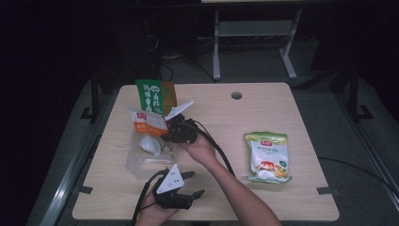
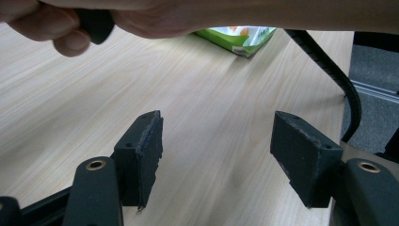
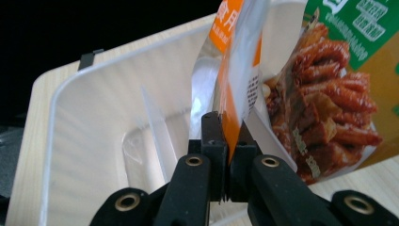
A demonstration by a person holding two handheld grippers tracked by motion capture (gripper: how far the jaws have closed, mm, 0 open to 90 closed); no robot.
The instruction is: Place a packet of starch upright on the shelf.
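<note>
Resting at the near edge of the wooden table [image 1: 282, 122], the left gripper [image 1: 188, 184] is held in the person's left hand [image 1: 153, 209] with its jaws spread and nothing between them; in the left gripper view the two black pads [image 2: 150, 150] stand well apart over bare wood. Just beyond it, the right hand [image 1: 200, 148] reaches across toward the left side of the table, carrying the right gripper [image 3: 230, 136], whose jaws are pressed together on the lower edge of an orange-and-white pouch [image 1: 148, 121]. The right gripper view shows this pouch [image 3: 235, 70] pinched edge-on between the pads. The pouch hangs over a clear plastic container [image 1: 136, 165], which holds a white packet [image 1: 151, 144] and lies between the two grippers. Behind the container, a green-and-orange snack bag [image 1: 155, 96] stands upright, touching the container's far wall; its printed picture of red strips fills the right of the right gripper view. Well apart, on the right half of the table, a green-and-white snack bag [image 1: 268, 157] lies flat. A round cable hole [image 1: 236, 95] marks the far edge.
</note>
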